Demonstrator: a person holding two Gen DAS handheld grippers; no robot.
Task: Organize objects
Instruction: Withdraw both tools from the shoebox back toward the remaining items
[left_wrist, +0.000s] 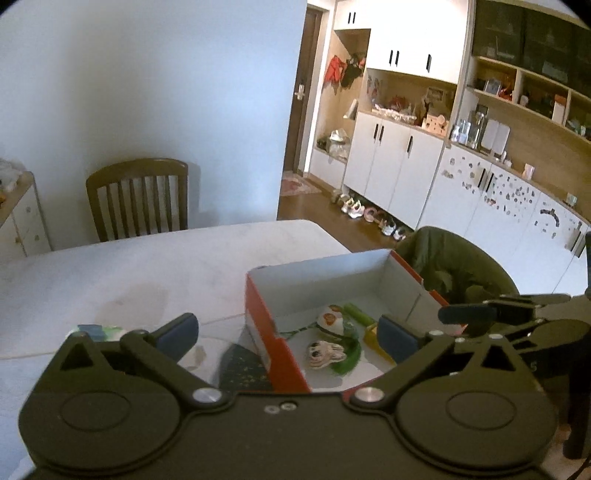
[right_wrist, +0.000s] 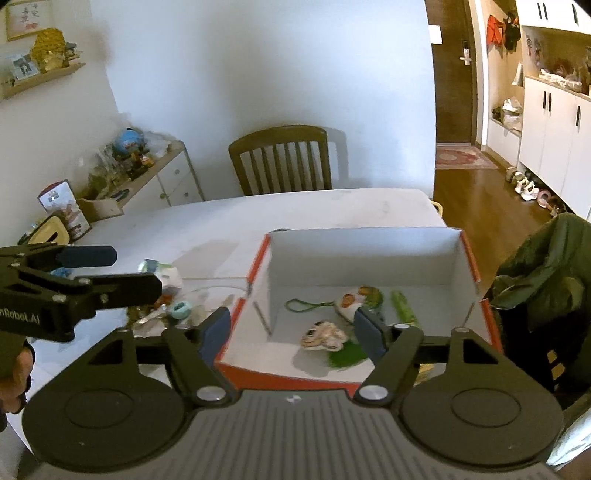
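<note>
A red cardboard box (left_wrist: 321, 284) (right_wrist: 362, 251) with a white inside stands open on the white table (left_wrist: 147, 266) (right_wrist: 295, 214). In it lie a cartoon-face plush charm (left_wrist: 325, 354) (right_wrist: 323, 336), a second charm on a green loop (left_wrist: 332, 319) (right_wrist: 349, 304), a green stick (left_wrist: 356, 314) (right_wrist: 402, 308) and a yellow piece (left_wrist: 373, 339). My left gripper (left_wrist: 288, 338) (right_wrist: 136, 271) hangs open over the box's left wall, with nothing between its fingers. My right gripper (right_wrist: 293, 334) (left_wrist: 476, 306) is open above the box's near edge and holds nothing.
Left of the box lie small loose things: a white and teal packet (right_wrist: 162, 273) (left_wrist: 99, 330), a teal round item (right_wrist: 181, 308) and a dark patterned piece (left_wrist: 240, 365). A wooden chair (right_wrist: 280, 158) stands at the far side. A green jacket (right_wrist: 546, 273) drapes a chair at the right.
</note>
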